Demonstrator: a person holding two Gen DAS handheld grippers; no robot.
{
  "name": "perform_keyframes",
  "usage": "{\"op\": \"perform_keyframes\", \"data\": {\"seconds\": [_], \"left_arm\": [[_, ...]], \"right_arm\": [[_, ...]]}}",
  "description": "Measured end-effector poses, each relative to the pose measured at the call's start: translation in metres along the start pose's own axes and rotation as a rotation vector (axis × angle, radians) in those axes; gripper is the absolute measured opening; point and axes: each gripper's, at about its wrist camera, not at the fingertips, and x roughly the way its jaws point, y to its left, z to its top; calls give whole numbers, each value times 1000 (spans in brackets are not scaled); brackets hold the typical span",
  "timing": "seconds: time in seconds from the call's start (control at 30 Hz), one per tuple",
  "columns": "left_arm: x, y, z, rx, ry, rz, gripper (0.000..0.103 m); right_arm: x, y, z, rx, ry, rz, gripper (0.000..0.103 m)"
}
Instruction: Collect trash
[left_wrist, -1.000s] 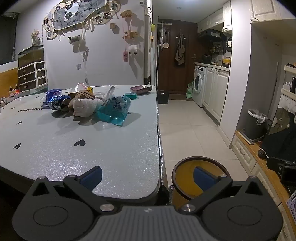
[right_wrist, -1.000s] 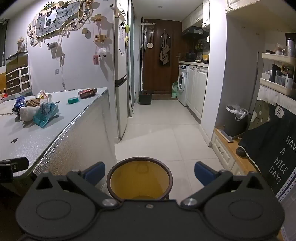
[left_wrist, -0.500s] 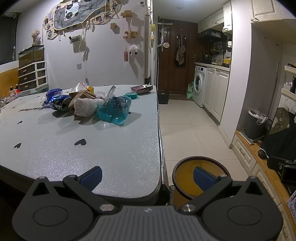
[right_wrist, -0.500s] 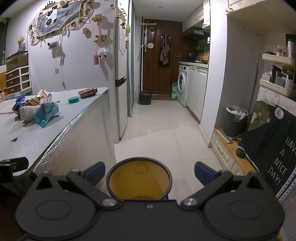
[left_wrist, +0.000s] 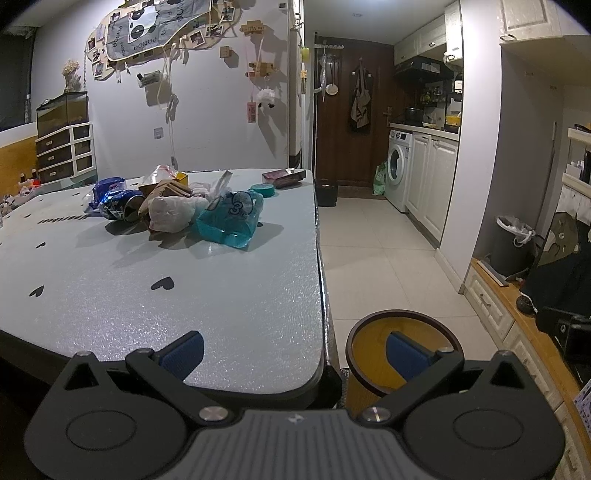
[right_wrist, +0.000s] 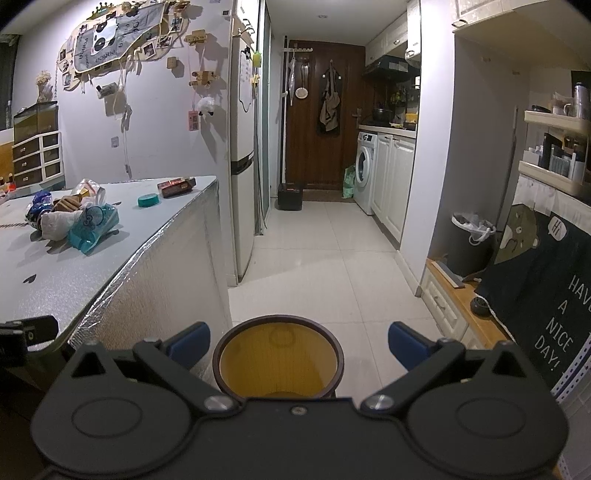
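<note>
A heap of trash lies on the grey table (left_wrist: 207, 295): a teal plastic bag (left_wrist: 232, 218), a crumpled white wad (left_wrist: 173, 216), a blue wrapper and can (left_wrist: 116, 201), brown paper (left_wrist: 166, 190). The same heap (right_wrist: 74, 221) shows at the left in the right wrist view. A round bin with a yellow inside (left_wrist: 402, 354) (right_wrist: 279, 356) stands on the floor beside the table's near corner. My left gripper (left_wrist: 295, 349) is open, low over the table's front edge, far from the heap. My right gripper (right_wrist: 297, 341) is open above the bin, holding nothing.
A teal tape roll (left_wrist: 263, 190) and a dark red box (left_wrist: 283, 177) lie near the table's far corner. A tiled corridor (right_wrist: 314, 258) runs to a washing machine (right_wrist: 364, 171). A lined dark bin (right_wrist: 471, 240) and low drawers (right_wrist: 443, 306) stand at the right.
Almost nothing differs. The left wrist view has crept slightly forward toward the table; both grippers stay open and hold nothing.
</note>
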Motion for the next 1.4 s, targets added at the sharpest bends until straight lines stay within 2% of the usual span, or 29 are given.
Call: {"op": "perform_keyframes", "data": {"seconds": [1.4], "left_arm": [[-1, -2, 1, 3, -1, 1, 103]], "right_arm": [[2, 3, -3, -14, 6, -6, 103]]}}
